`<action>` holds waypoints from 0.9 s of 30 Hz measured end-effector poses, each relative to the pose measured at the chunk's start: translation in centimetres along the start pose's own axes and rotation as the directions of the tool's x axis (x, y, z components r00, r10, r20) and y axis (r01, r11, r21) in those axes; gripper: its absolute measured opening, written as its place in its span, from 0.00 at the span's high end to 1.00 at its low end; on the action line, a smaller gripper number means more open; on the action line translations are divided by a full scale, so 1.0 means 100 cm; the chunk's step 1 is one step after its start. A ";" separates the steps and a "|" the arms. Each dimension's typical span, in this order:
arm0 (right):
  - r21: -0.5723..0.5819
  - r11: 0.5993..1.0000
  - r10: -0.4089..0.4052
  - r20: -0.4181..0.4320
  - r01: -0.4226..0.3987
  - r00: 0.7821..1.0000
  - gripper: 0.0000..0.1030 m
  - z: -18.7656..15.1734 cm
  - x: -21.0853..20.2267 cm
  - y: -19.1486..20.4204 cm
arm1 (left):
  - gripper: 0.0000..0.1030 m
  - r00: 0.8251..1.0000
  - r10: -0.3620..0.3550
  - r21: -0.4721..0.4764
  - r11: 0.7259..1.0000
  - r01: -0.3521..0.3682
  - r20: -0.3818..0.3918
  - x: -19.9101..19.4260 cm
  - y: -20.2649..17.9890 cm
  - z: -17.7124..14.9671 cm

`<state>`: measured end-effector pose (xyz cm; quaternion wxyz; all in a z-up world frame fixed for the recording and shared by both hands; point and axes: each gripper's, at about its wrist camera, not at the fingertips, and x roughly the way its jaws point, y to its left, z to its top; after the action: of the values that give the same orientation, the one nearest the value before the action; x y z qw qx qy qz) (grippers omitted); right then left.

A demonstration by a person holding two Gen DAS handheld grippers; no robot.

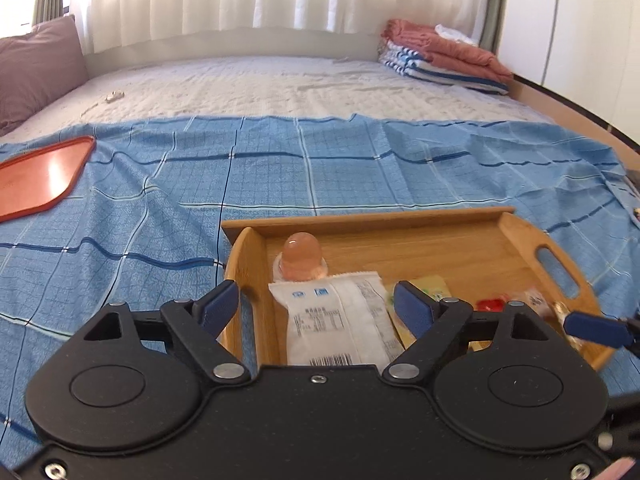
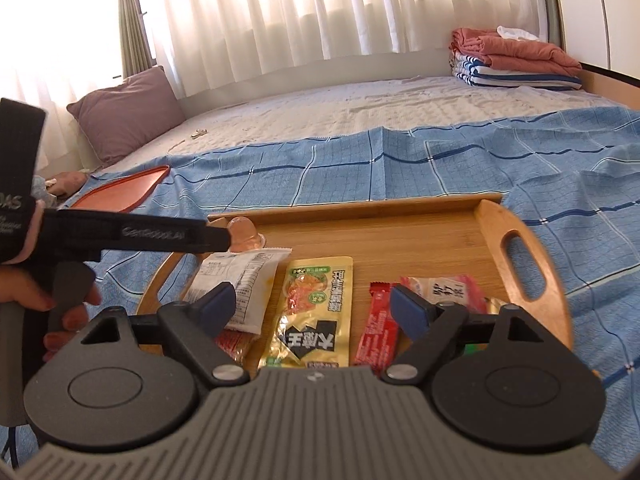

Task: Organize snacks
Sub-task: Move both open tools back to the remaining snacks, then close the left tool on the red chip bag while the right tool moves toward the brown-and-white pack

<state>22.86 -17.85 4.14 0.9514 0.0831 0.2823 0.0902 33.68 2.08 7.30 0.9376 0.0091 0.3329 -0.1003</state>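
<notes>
A wooden tray (image 1: pixel 440 220) (image 2: pixel 520 216) lies on the blue checked cloth and holds several snacks. A white packet (image 1: pixel 340 316) (image 2: pixel 236 276) lies at its left, with a pink jelly cup (image 1: pixel 302 256) (image 2: pixel 244 234) behind it. A yellow-green packet (image 2: pixel 316 308), a red bar (image 2: pixel 378 328) and a pink-white packet (image 2: pixel 444 286) lie to the right. My left gripper (image 1: pixel 316 306) is open just above the white packet. My right gripper (image 2: pixel 310 306) is open above the yellow-green packet. Neither holds anything.
An orange-red tray (image 1: pixel 40 178) (image 2: pixel 124 192) lies on the cloth at the far left. A mauve pillow (image 2: pixel 128 114) and folded blankets (image 2: pixel 516 60) sit at the back of the bed. The left gripper's handle and hand (image 2: pixel 60 280) show left of the wooden tray.
</notes>
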 end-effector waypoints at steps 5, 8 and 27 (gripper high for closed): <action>-0.028 1.000 -0.005 0.012 0.006 1.000 0.12 -0.012 -0.027 -0.003 | 0.16 0.999 -0.038 0.030 0.999 0.038 0.032 -0.038 -0.011 -0.021; -0.057 0.998 -0.007 0.014 0.008 1.000 0.12 -0.025 -0.044 -0.002 | 0.16 0.997 -0.061 0.038 0.997 0.060 0.040 -0.055 -0.018 -0.035; -0.164 0.986 -0.004 -0.031 -0.001 1.000 0.11 -0.115 -0.101 0.014 | 0.13 0.988 -0.151 0.157 0.977 0.146 0.015 -0.103 -0.062 -0.124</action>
<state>7.98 -17.51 0.22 0.9506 0.0028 0.2888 0.1138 16.93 -1.04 4.38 0.9283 0.0559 0.3110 -0.1959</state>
